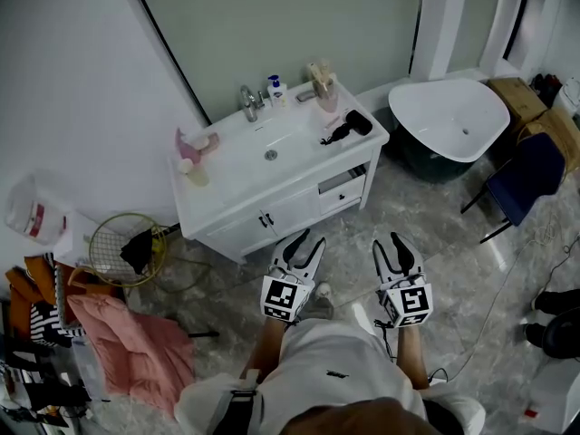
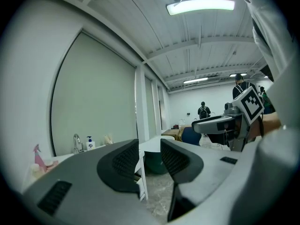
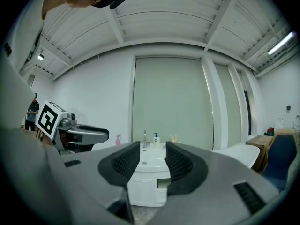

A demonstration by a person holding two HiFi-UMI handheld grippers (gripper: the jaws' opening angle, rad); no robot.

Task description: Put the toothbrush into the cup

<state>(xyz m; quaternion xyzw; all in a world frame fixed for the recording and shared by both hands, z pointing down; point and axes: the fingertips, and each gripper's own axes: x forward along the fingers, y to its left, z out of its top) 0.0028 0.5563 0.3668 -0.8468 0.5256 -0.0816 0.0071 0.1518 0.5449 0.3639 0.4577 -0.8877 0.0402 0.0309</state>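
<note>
Nothing of the job looks started from where I stand. The person is well back from the white vanity, with the left gripper (image 1: 305, 240) and the right gripper (image 1: 390, 241) held out side by side at waist height, pointing roughly level toward it. Both sets of jaws stand apart with nothing between them; through each gap I see only floor, cabinet and the room beyond. On the worktop (image 1: 227, 184) around the basin (image 1: 270, 148) sit a tap (image 1: 248, 102), a soap bottle (image 1: 275, 89), a dark hair dryer (image 1: 346, 130) near the right edge, a pink bottle (image 1: 192, 141) at the left end, and a pale cluster of small items (image 1: 322, 84) at the back right. The toothbrush and the cup must be among these small things, but at this distance I cannot tell which is which, or whether the brush lies flat or stands in something. A white bathtub (image 1: 449, 116) sits off to the right. As I judge it, everything is left to do: walk up to the worktop, find the brush, take it in one pair of jaws, and drop it upright into the cup.
</note>
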